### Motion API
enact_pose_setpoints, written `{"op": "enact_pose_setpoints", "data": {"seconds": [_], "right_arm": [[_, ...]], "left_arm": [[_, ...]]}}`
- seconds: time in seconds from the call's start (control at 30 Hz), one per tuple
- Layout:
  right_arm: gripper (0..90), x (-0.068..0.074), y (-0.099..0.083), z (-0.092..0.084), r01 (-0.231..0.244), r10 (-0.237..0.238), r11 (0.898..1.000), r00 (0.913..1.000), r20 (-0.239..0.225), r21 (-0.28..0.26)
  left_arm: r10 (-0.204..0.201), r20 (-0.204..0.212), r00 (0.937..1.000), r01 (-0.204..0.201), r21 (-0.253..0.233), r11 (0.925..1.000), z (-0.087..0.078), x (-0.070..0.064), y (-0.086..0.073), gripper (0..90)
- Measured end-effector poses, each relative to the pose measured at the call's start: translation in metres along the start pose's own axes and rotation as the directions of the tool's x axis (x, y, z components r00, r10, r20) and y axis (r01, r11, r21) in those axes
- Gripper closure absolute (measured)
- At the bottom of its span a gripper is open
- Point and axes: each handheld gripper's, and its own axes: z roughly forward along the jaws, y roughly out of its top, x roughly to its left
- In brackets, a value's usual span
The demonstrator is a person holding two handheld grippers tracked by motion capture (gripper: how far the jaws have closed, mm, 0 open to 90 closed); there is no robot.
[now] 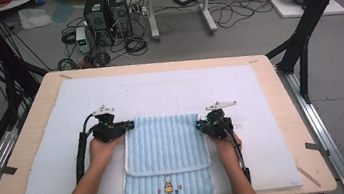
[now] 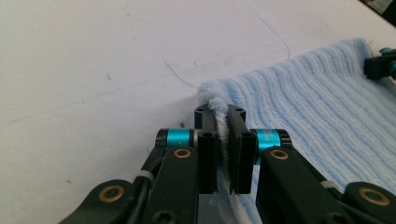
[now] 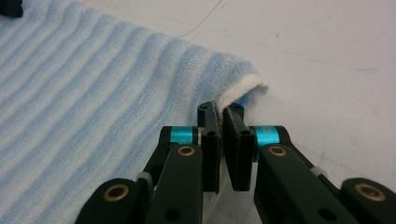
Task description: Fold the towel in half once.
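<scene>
- I see the light-blue ribbed towel [image 1: 167, 150] lying flat on the worktop's [image 1: 47, 83] white mat [image 1: 159, 91].
- Its near part is folded over, showing a small embroidered figure.
- Its far corners are pinched.

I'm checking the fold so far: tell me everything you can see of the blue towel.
The towel is light blue ribbed terry with a white edge and a small cartoon figure near its front hem. It lies flat on the white mat, its front part folded over. The left hand-held gripper and the right hand-held gripper each pinch a far corner.
</scene>
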Motion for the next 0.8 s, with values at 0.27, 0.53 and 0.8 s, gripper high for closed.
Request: {"op": "enact_pose_setpoints", "data": {"seconds": [0.27, 0.53, 0.8], "right_arm": [[85.9, -0.009, 0.02, 0.012, 0.009, -0.008, 1.0, 0.9987, 0.05, -0.019], [85.9, -0.018, 0.039, 0.024, -0.005, 0.009, 0.998, 0.9976, 0.069, -0.06], [85.8, -0.022, 0.051, 0.032, -0.012, 0.026, 0.993, 0.9927, 0.118, -0.119]], "left_arm": [[0.012, -0.015, 0.9998, -0.013, -0.035, 0.9993, 0.014, 0.011, 0.014, 83.8], [0.005, -0.028, 0.9996, -0.007, -0.074, 0.9972, 0.021, 0.022, 0.028, 83.5], [0.027, -0.043, 0.9987, -0.032, -0.127, 0.9913, 0.028, 0.027, 0.042, 82.9]]}}
